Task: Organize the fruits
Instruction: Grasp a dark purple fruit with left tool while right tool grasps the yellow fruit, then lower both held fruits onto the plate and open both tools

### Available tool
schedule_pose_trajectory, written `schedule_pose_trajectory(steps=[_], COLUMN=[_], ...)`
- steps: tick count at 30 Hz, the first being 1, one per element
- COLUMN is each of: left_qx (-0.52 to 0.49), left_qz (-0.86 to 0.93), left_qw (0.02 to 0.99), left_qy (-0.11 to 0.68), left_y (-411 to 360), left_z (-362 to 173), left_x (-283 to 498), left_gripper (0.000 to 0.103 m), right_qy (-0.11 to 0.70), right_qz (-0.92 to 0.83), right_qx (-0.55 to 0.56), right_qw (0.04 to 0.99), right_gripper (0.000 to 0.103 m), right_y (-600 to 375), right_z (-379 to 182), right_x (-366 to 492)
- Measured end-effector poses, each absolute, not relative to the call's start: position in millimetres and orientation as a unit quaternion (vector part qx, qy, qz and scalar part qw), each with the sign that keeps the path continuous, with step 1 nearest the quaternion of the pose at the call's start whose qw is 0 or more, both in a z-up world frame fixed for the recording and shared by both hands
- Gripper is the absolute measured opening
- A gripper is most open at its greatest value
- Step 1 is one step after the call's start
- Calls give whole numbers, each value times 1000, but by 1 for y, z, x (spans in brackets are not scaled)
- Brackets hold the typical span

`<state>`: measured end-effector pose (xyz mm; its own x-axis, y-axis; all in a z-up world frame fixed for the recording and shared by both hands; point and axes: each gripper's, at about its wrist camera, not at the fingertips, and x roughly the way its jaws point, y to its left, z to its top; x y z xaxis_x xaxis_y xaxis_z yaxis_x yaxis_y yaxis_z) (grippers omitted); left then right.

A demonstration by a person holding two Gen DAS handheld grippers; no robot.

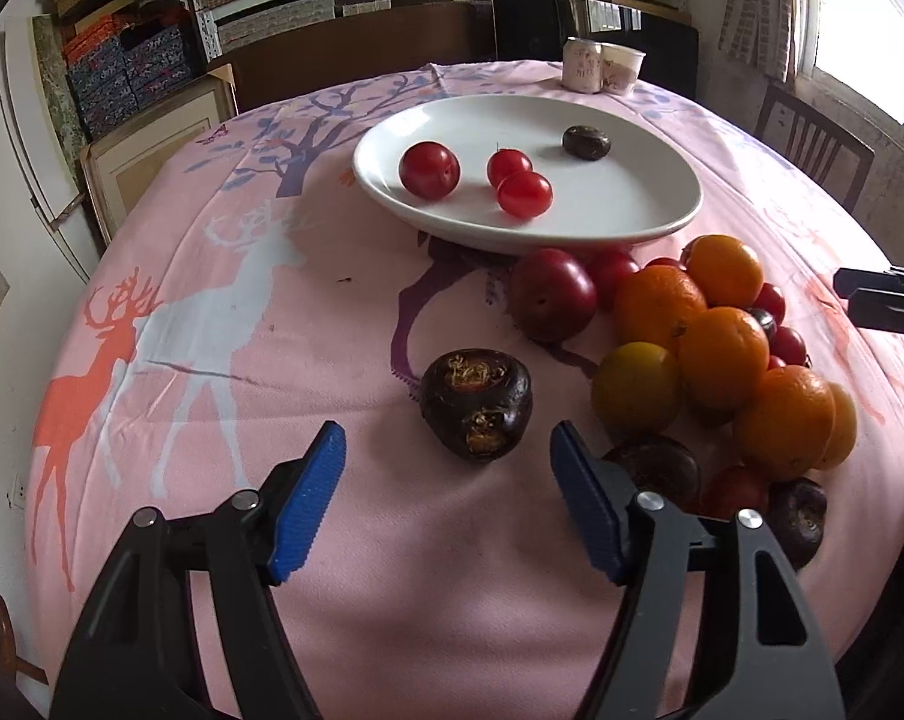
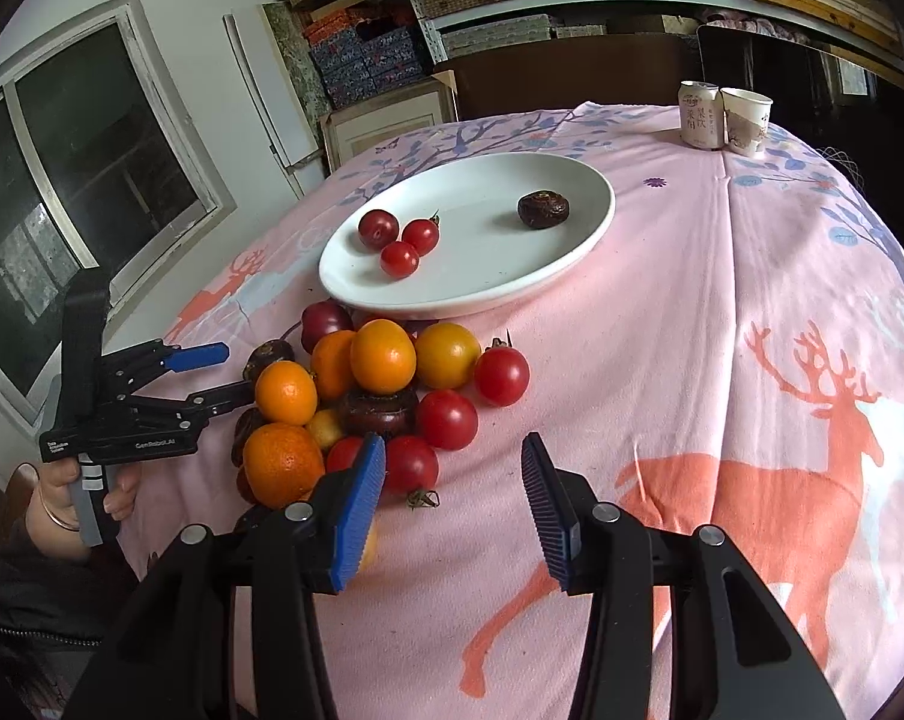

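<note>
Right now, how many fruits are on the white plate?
4: a red plum at the left, two cherry tomatoes touching mid-plate, one dark water chestnut at the right. None seems hidden.

Pink tablecloth (image 2: 722, 312) with deer and tree print covers table. Drink can (image 2: 700, 115) and paper cup (image 2: 746, 120) stand touching at far edge. Shelves of patterned boxes (image 1: 125, 69) behind; wooden chair (image 1: 812, 144) beside window.

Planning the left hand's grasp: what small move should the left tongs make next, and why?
Probably ease the left tongs forward around the dark water chestnut: they are open, it lies apart from the fruit pile just ahead, and one chestnut already sits on the white plate.
</note>
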<state>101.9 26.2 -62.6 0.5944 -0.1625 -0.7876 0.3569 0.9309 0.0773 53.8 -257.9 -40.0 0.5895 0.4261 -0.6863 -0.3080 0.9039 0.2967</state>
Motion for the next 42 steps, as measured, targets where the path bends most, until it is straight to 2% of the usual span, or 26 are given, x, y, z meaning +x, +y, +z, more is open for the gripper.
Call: schedule_pose_trajectory(steps=[5, 6, 7, 13, 21, 22, 31, 42], left_qx=[112, 110, 106, 65, 48, 50, 52, 57], left_qz=[-147, -148, -156, -152, -145, -146, -141, -170], left_qw=[873, 875, 874, 900, 906, 906, 908, 903], left_qy=[451, 448, 449, 404, 395, 395, 391, 390], left_y=[15, 14, 12, 26, 32, 32, 33, 8], left_z=[-71, -71, -71, -56, -51, -51, -52, -33], left_x=[124, 127, 128, 118, 118, 117, 115, 133], left_gripper=[54, 51, 42, 42, 42, 42, 42, 42], right_qy=[409, 410, 410, 415, 430, 431, 419, 366], right_qz=[216, 219, 222, 267, 292, 291, 310, 281], right_qx=[64, 59, 53, 17, -22, -15, 69, 132], right_qw=[884, 884, 883, 869, 854, 854, 851, 877], right_gripper=[48, 48, 48, 48, 47, 41, 40, 40], right_y=[-250, -247, -245, -222, -197, -200, -229, -264], right_z=[-43, -43, -44, -47, -58, -59, -53, -10], right_x=[50, 48, 46, 29, 23, 24, 28, 73])
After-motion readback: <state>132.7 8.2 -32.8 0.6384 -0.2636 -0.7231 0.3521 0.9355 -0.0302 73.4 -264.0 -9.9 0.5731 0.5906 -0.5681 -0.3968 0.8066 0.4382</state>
